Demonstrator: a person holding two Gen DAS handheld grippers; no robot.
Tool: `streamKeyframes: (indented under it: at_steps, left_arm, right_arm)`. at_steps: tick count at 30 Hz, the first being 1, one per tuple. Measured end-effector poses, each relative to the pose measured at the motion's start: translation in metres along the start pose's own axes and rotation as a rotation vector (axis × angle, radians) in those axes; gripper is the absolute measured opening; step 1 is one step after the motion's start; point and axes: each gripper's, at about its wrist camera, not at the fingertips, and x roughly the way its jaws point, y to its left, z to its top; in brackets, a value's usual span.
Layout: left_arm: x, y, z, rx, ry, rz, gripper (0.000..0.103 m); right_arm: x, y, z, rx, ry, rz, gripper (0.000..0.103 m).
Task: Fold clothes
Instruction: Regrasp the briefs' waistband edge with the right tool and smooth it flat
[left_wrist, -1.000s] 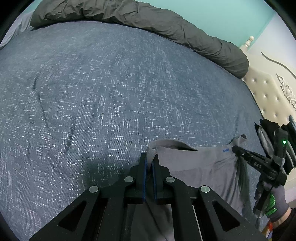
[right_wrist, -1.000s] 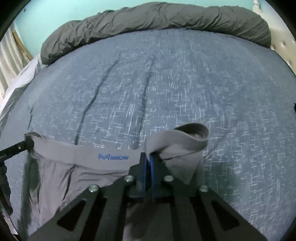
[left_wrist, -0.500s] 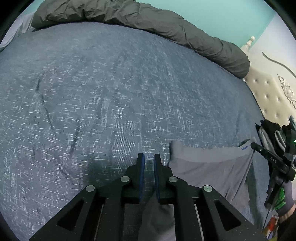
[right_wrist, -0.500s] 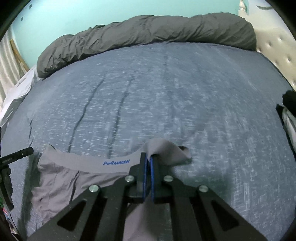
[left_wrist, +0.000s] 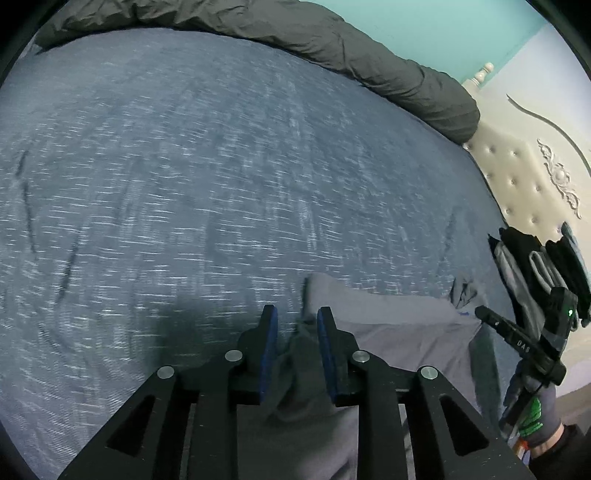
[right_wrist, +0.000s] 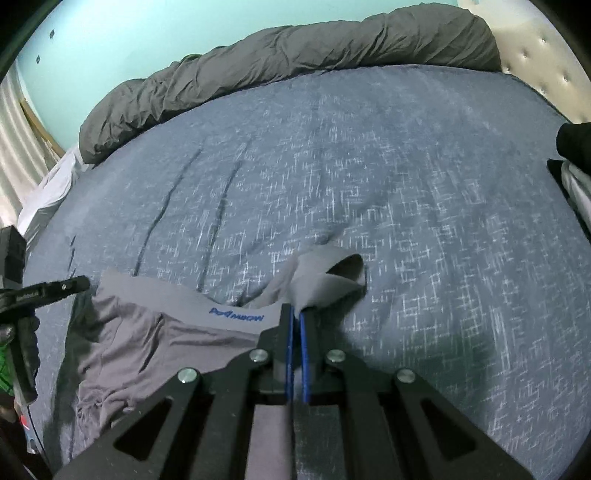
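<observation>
Grey boxer briefs with a blue logo on the waistband lie spread on the blue bed cover; they also show in the left wrist view. My left gripper is open, its jaws apart over the left corner of the waistband, with cloth lying loose between them. My right gripper is shut on the right end of the waistband, which bunches up just beyond the fingertips. The right gripper also shows at the right edge of the left wrist view; the left gripper shows at the left edge of the right wrist view.
A rolled dark grey duvet lies along the far side of the bed. A stack of folded dark and grey clothes sits at the right by the cream tufted headboard. The blue bed cover spreads ahead.
My left gripper has opened and let go of the waistband corner. The briefs have come down and now lie spread on the bed. My right gripper stays shut on its end.
</observation>
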Motion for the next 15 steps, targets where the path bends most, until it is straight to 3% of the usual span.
streamKeyframes:
  at_steps: [3, 7, 12, 15]
  left_arm:
    - [0.012, -0.003, 0.0, 0.003, 0.013, -0.021, 0.023]
    - [0.019, -0.01, -0.005, 0.027, 0.033, -0.04, 0.003]
    - [0.008, -0.024, -0.007, 0.04, 0.02, -0.107, 0.002]
    - [-0.006, -0.033, -0.004, 0.054, -0.019, -0.108, 0.002]
  right_arm:
    - [-0.001, 0.0, -0.003, -0.009, -0.002, 0.003, 0.003]
    - [-0.009, -0.001, -0.004, -0.007, -0.029, 0.008, 0.003]
    - [-0.022, -0.008, 0.002, 0.039, -0.051, 0.001, 0.003]
    - [-0.02, -0.01, 0.0, 0.064, -0.039, -0.02, 0.003]
